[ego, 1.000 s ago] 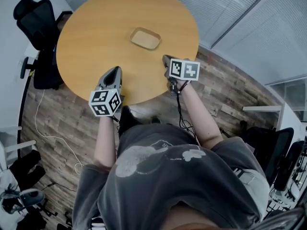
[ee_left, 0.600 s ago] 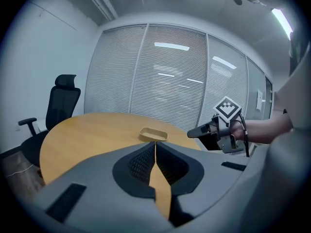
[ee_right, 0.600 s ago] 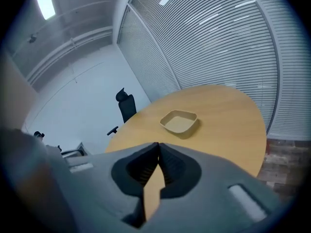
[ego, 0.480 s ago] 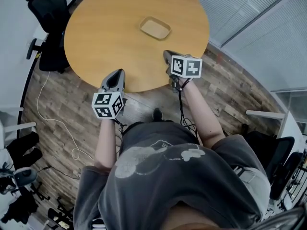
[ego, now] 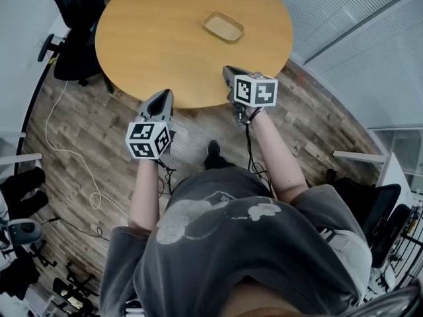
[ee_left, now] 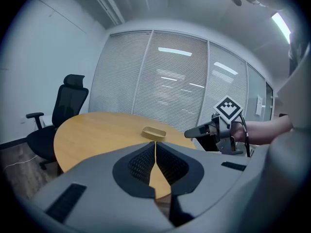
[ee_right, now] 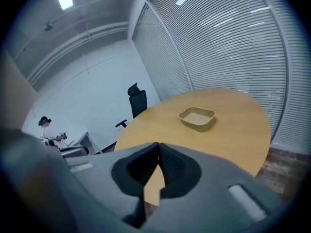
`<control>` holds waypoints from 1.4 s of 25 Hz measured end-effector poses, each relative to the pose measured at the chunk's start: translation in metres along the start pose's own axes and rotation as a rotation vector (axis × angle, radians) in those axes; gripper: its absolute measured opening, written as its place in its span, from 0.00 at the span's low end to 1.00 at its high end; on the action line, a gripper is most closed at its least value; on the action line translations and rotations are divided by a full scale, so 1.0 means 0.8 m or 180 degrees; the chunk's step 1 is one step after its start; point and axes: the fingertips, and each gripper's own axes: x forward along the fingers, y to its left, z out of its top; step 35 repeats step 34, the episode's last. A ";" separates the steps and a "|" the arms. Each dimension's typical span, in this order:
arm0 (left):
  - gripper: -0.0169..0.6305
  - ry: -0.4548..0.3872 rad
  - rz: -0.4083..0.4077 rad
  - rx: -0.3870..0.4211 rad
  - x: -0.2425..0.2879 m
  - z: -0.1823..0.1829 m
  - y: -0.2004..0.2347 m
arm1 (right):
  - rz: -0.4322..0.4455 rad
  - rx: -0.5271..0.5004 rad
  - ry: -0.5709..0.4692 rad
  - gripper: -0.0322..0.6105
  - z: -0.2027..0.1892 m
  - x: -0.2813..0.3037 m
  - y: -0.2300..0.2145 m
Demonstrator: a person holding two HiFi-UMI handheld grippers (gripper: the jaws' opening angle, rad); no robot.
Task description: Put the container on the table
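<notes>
The tan container (ego: 223,26) sits on the round table (ego: 149,35), apart from the left gripper (ego: 163,96) and right gripper (ego: 229,72), whose jaws are pressed together and empty; only the right gripper view shows a distant person (ee_right: 45,124).

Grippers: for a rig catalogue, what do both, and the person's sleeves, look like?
The left gripper and right gripper are grey and tapered, with black ribbed pads and a white cube bearing black square markers. A black cable trails from the right one. Short grey T-shirt sleeves.
</notes>
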 end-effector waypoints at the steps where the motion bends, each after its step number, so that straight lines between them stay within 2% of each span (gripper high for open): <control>1: 0.03 -0.0005 0.0010 -0.0013 -0.011 -0.004 0.001 | 0.0008 -0.0015 0.0002 0.05 -0.005 -0.004 0.010; 10: 0.03 -0.0086 0.0031 -0.0048 -0.115 -0.037 -0.018 | 0.0052 -0.0144 0.0068 0.05 -0.077 -0.057 0.088; 16: 0.03 -0.0126 0.0037 -0.0042 -0.174 -0.059 -0.042 | 0.0062 -0.0174 0.0111 0.05 -0.125 -0.098 0.121; 27: 0.03 -0.0215 0.0069 -0.0026 -0.262 -0.087 -0.071 | 0.0079 -0.0165 0.0126 0.05 -0.182 -0.149 0.168; 35: 0.03 -0.0262 0.0106 -0.0044 -0.313 -0.099 -0.068 | 0.0110 -0.0276 0.0151 0.05 -0.210 -0.169 0.213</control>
